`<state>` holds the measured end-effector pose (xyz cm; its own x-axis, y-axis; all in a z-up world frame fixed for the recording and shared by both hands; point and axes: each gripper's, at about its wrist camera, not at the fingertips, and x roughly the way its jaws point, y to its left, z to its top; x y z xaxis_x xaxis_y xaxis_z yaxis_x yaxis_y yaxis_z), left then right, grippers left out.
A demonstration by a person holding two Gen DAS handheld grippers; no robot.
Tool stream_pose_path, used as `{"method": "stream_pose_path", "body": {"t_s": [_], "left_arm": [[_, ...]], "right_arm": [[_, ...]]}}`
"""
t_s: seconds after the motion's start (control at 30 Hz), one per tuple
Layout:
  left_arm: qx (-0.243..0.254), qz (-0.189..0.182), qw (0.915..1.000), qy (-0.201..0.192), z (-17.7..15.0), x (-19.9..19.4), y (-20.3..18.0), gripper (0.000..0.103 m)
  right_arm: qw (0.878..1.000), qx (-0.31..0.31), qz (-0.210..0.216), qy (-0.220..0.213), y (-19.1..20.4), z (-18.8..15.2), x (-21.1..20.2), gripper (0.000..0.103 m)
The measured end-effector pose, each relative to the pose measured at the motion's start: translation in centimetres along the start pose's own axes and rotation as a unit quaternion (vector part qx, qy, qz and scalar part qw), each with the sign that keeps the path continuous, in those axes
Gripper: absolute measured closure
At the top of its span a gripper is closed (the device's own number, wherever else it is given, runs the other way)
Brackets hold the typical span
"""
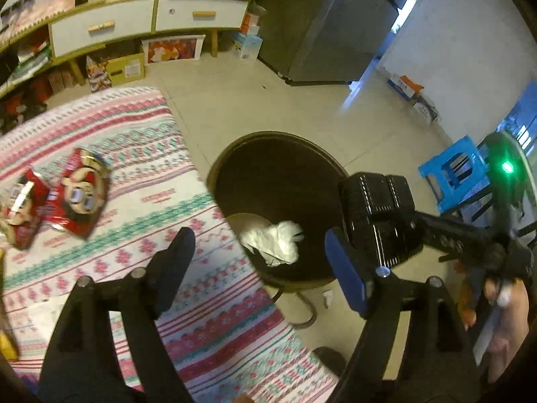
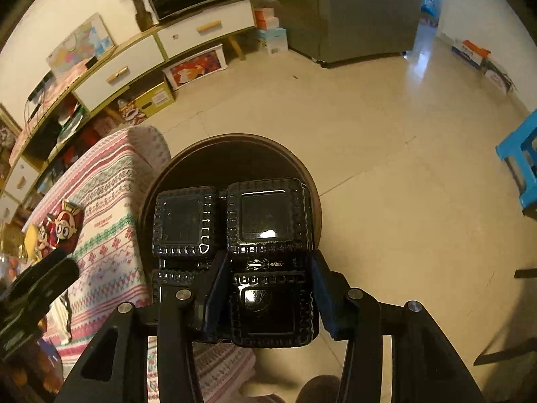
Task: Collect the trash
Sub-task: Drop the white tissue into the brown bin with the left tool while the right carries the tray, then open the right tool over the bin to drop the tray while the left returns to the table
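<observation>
Black tray (image 2: 235, 252) long axis runs away; right gripper (image 2: 265, 288) clamps near end.

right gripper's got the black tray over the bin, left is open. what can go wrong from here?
1. The black plastic tray is wide and clamped by only one cell in the right gripper; on release it may catch the trash bin rim and tip onto the floor.
2. The bin stands tight against the patterned tablecloth, so the tray could snag there.
3. The open left gripper hangs near the tray and could knock it.
</observation>
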<state>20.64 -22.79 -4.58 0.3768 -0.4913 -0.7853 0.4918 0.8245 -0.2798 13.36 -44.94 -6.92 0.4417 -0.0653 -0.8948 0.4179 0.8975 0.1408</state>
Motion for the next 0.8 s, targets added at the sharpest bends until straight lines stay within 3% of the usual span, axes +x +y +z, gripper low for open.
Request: {"method": "stream_pose_path", "body": {"t_s": [0.17,0.37,0.43,0.47,0.5,0.67,0.8], "left_arm": [[0.027,0.043,0.9986,-0.013,-1.6,-3.8,0.5,0.019],[0.008,0.078,0.9968,-0.015,-4.4,-7.9,3.7,0.012],[-0.001,0.088,0.9959,-0.021,-5.3,-9.1,5.1,0.007],[-0.007,0.093,0.9953,-0.026,-5.7,-9.6,5.8,0.007],[-0.013,0.098,0.9947,-0.03,-6.1,-10.0,6.5,0.006],[-0.059,0.111,0.9915,-0.031,-7.3,-12.2,10.4,0.006],[-0.089,0.119,0.9885,-0.027,-8.7,-13.2,13.1,0.006]], "right_arm": [[1.0,-0.011,-0.021,-0.01,1.1,0.2,0.8,0.054],[1.0,-0.013,-0.017,-0.013,2.7,0.4,2.0,0.053],[1.0,-0.014,-0.015,-0.021,3.3,0.6,2.1,0.045],[1.0,-0.013,-0.015,-0.02,3.5,0.6,2.2,0.03],[1.0,-0.011,-0.012,-0.023,3.8,0.6,2.2,0.023],[0.999,-0.02,-0.018,-0.023,5.2,0.5,2.0,0.023],[0.996,-0.043,-0.062,-0.038,6.0,0.5,2.0,0.023]]}}
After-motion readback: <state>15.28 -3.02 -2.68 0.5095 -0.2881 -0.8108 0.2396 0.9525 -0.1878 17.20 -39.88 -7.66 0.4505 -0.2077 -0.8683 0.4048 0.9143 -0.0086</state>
